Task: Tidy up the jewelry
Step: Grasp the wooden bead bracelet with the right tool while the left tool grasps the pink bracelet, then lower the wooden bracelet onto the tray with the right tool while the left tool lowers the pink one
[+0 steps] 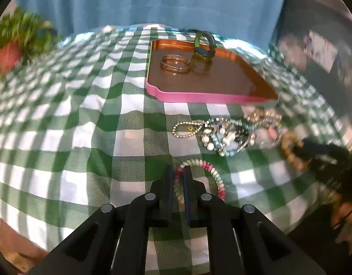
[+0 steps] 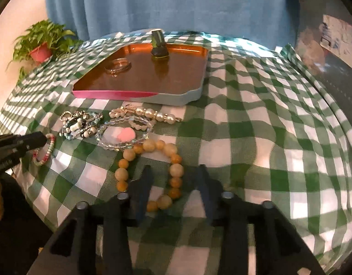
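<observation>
My left gripper is shut on a pink, white and green beaded bracelet, low over the checked cloth; it also shows in the right wrist view. My right gripper is open, its fingers either side of a yellow-orange bead bracelet lying on the cloth. A copper tray with a pink and pale blue rim holds thin metal bangles and a dark watch.
A heap of jewelry lies in front of the tray: a mixed bead bracelet, a clear bead bracelet with a pink charm, a pearl piece. A potted plant stands far left. Blue curtain behind.
</observation>
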Demonstrator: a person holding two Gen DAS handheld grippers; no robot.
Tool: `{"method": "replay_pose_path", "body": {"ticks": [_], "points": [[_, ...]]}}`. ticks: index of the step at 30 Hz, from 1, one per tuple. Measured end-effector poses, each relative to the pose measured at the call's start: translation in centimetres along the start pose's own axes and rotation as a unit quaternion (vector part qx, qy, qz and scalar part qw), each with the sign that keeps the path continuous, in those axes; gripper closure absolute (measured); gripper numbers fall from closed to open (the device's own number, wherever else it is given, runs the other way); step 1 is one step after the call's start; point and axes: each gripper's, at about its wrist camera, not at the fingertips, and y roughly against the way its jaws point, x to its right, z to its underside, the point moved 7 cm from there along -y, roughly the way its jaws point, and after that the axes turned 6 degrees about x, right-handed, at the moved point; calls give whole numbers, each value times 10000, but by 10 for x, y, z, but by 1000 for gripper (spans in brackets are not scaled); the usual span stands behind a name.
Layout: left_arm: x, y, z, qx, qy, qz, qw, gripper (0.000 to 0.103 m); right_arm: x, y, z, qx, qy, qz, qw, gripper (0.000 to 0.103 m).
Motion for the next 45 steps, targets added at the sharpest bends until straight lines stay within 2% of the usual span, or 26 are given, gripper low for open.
{"method": "replay_pose_path", "body": {"ticks": [1,3,4,7,11,15,17,20,24,29,35,40,45], "points": [[0,0,-1,-16,-18,7,10000,96,-2,-1,-1,30,58,26,10000,64],[4,0,-1,-8,-190,-82,9998,97,-4,-3,-3,51,74,-31,10000,73],[6,0,0,20,-316,-193,9993,97,-2,-3,-4,47,36,16,10000,92],[8,0,1,47,-323,-411,9986,97,4,-3,-5,18,-131,4,9999,92],[9,6,-5,42,-140,-336,9993,97,3,4,-9,96,-225,-50,9997,92],[21,21,-13,107,-121,-257,9995,97,-3,27,-23,479,-284,-17,9984,92],[25,29,-14,120,-135,-440,9989,97,-8,38,-29,617,-206,75,9979,92],[33,45,-18,200,-194,-596,9978,97,-14,45,-31,591,-142,123,9981,92],[46,74,-32,428,-386,-694,9959,97,-4,62,-34,644,-537,299,9960,92],[51,113,-50,757,-386,-702,9939,97,8,91,-41,798,-799,345,9930,92],[66,157,-60,1009,-353,-500,9930,97,1,133,-53,1035,-703,246,9918,92],[93,195,-68,1309,-714,-472,9877,97,-16,169,-62,1268,-532,63,9905,92],[107,210,-78,1418,-804,-288,9862,97,-24,189,-72,1412,-558,-134,9883,92]]}}
